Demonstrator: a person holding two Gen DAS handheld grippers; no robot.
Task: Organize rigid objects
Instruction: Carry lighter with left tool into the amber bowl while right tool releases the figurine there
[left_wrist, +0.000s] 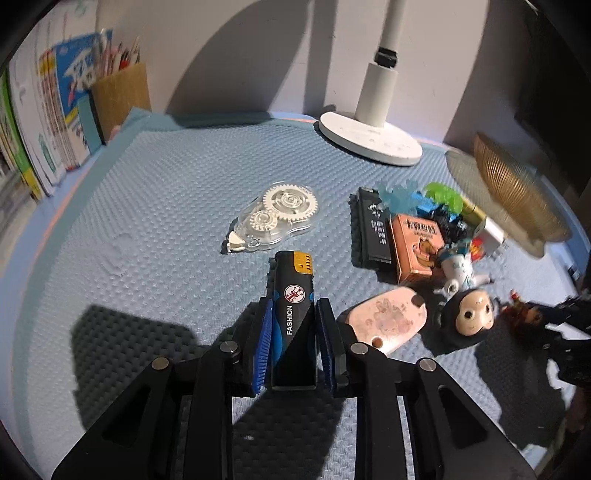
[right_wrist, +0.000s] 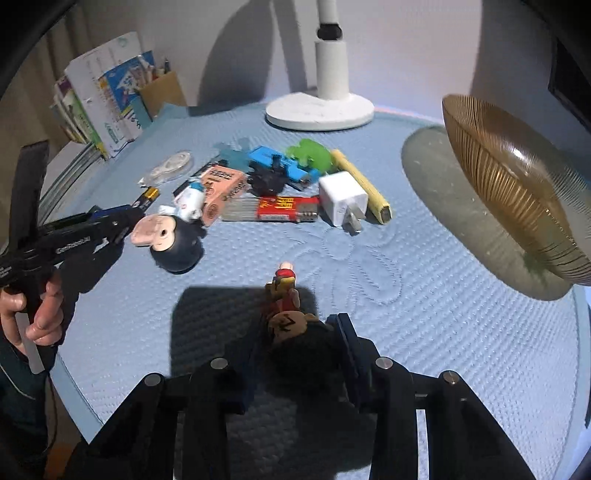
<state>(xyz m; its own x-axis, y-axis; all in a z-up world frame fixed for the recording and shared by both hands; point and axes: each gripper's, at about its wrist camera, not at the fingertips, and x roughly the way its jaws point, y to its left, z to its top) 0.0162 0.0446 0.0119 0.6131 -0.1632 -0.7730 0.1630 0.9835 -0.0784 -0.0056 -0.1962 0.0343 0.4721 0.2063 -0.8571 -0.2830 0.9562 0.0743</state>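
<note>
The left gripper (left_wrist: 293, 325) clamps the light, stiff lighter (left_wrist: 293, 314) mid-body, while the right gripper (right_wrist: 299, 343) grasps a small figurine (right_wrist: 284, 295) near the bowl (right_wrist: 517, 192).

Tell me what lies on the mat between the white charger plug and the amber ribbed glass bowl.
In the right wrist view, a yellow marker pen lies just right of the white charger plug; beyond it, bare blue mat up to the amber ribbed glass bowl.
</note>
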